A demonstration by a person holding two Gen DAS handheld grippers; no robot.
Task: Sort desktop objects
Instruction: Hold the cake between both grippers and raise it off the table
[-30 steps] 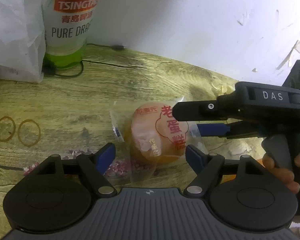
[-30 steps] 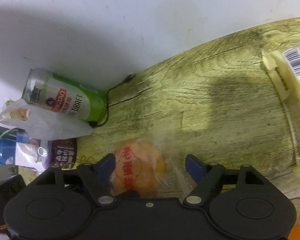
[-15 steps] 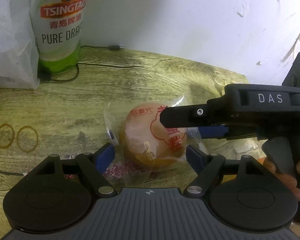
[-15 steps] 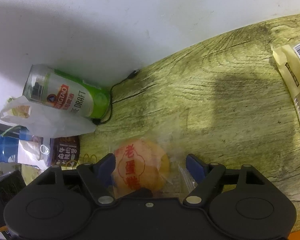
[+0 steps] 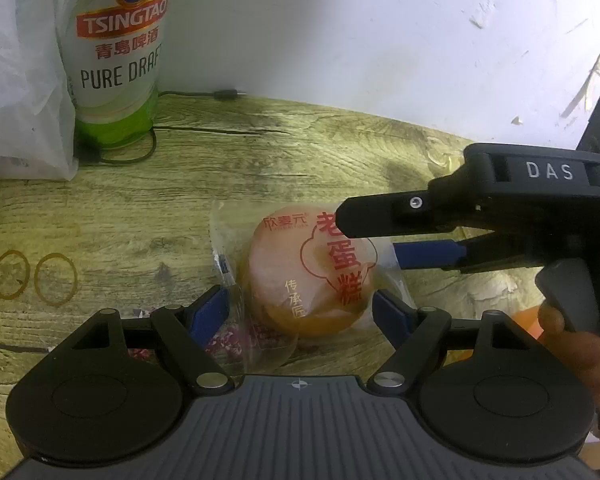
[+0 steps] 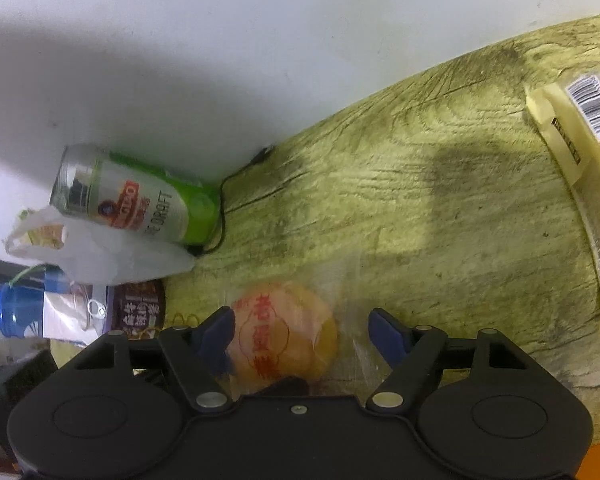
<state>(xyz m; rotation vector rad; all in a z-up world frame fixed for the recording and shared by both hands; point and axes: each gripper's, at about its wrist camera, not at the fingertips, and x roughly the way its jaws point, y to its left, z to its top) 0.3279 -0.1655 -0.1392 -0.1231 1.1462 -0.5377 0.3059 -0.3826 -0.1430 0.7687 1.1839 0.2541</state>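
Note:
A round yellow egg cake in a clear wrapper with red print lies on the wooden desk. My left gripper straddles it from the near side, blue pads either side, not pressing. From the right my right gripper reaches in, held by a hand, its upper finger over the cake's top. In the right wrist view the cake sits between the right gripper's closing jaws. The left pad is at the cake's edge and the right pad stands apart from it.
A Tsingtao beer can and a white plastic bag stand at the back left against the wall, with a black cable beside them. Two rubber bands lie left. A long barcoded snack pack lies right.
The right gripper's upper finger has crept a little further over the cake. The cake itself and the left gripper have stayed where they were.

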